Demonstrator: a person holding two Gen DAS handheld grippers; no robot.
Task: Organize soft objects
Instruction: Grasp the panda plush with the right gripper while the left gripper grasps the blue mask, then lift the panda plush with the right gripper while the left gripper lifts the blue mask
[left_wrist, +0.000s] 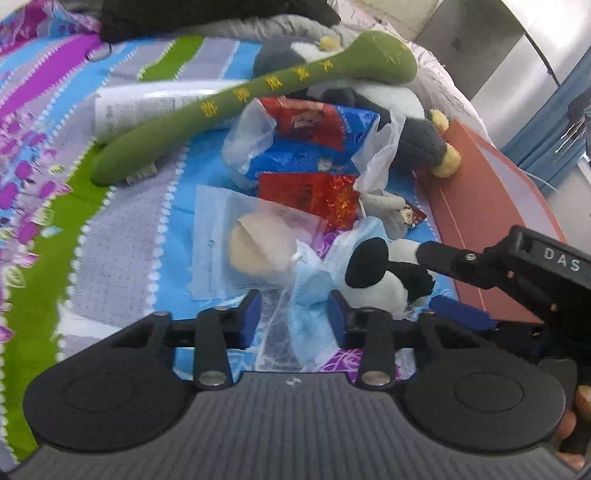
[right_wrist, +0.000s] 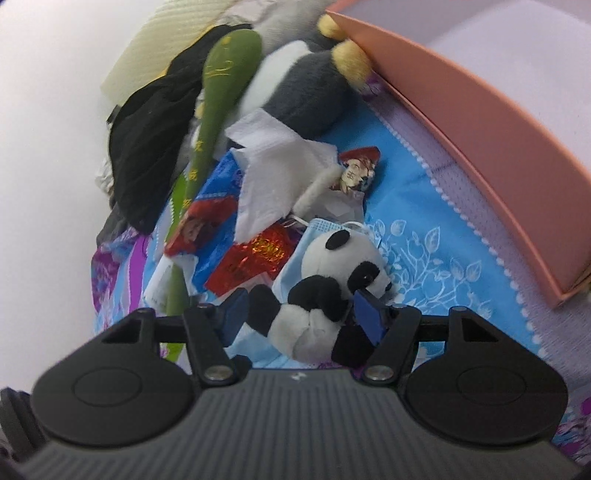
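bed (left_wrist: 122, 236) with striped floral cover. pink box (right_wrist: 461, 122) ahead-right of right hand-held gripper (right_wrist: 301, 310), long green plush (left_wrist: 229, 99) far ahead-left. right pads pinch small panda plush (right_wrist: 332, 280), lying on a blue face mask (left_wrist: 314, 273). left hand-held gripper (left_wrist: 293, 314) half-spread, mask between its pads; contact unclear.

hidden: panda toy (left_wrist: 384, 280) body behind right gripper (left_wrist: 439, 280) | grip unclear
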